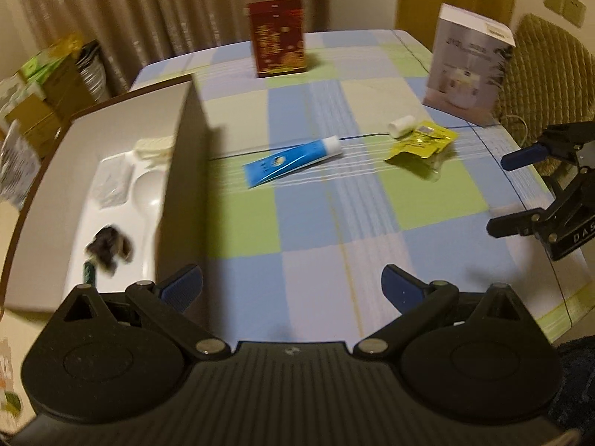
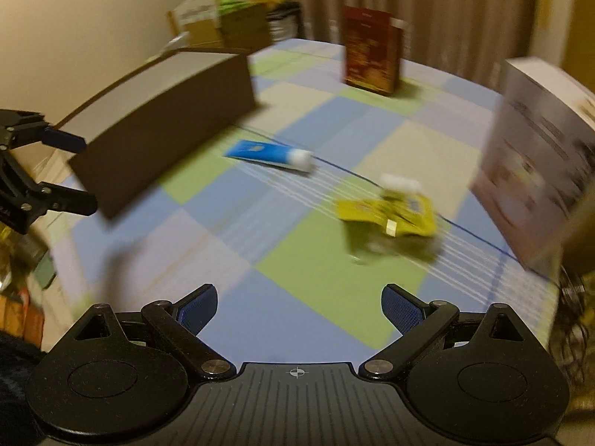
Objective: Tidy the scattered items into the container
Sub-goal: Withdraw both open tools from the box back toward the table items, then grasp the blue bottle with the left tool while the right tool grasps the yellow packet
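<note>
Checked cloth in blue, green and white is spread over the table, with curtains behind. On the left a brown box with a white tray inside is seen; in the tray a dark furry item and a clear bag are lying, details blurred. On the cloth just beside the box wall a blue tube with white cap is lying flat. Further right a yellow packet is lying crumpled, with a white roll touching its far edge. At the back a red carton is standing upright, and at the right a white carton is standing near the table edge. Left gripper is held wide open above the cloth beside the box, nothing between its blue pads. Right gripper is also held wide open and empty, over the cloth near the packet, not touching it. Tube and box are seen ahead left in the right wrist view, much blurred.
</note>
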`<state>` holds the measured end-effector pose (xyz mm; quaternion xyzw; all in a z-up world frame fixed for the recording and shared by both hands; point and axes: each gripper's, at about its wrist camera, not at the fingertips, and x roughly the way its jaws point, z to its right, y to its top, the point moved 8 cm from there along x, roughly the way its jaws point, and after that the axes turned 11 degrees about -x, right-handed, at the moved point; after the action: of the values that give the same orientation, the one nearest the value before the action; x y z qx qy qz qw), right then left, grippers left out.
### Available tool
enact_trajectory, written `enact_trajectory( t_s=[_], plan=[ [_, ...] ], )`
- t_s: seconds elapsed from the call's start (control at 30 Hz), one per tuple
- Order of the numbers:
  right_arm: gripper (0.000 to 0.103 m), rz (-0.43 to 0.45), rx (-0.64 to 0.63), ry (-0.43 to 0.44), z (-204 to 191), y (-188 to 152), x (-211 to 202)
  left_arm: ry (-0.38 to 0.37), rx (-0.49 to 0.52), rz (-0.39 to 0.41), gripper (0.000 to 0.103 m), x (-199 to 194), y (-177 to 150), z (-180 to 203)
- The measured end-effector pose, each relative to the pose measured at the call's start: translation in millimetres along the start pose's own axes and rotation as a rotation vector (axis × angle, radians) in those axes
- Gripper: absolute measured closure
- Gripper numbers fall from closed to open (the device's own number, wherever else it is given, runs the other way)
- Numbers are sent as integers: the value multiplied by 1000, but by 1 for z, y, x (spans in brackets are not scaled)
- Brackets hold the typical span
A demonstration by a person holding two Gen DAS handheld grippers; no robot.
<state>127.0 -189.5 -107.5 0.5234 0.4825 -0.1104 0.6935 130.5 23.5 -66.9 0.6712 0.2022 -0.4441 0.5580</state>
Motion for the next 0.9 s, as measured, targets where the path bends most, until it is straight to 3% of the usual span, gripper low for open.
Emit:
enact_trajectory(
  t_s=[0.3, 0.53, 0.83, 0.9],
  plan=[
    [3, 10, 178, -49, 51, -10, 10, -54, 160, -30, 8, 55, 40, 33],
    [3, 64, 481, -48, 95, -8, 22, -98, 301, -49, 11, 95, 65, 46],
    [3, 82, 738, -79, 132, -18, 32, -105, 528, -116, 30, 169, 104, 43],
    [3, 85, 767, -87, 134, -22, 32, -107, 575, -145, 41, 188, 109, 41]
  ],
)
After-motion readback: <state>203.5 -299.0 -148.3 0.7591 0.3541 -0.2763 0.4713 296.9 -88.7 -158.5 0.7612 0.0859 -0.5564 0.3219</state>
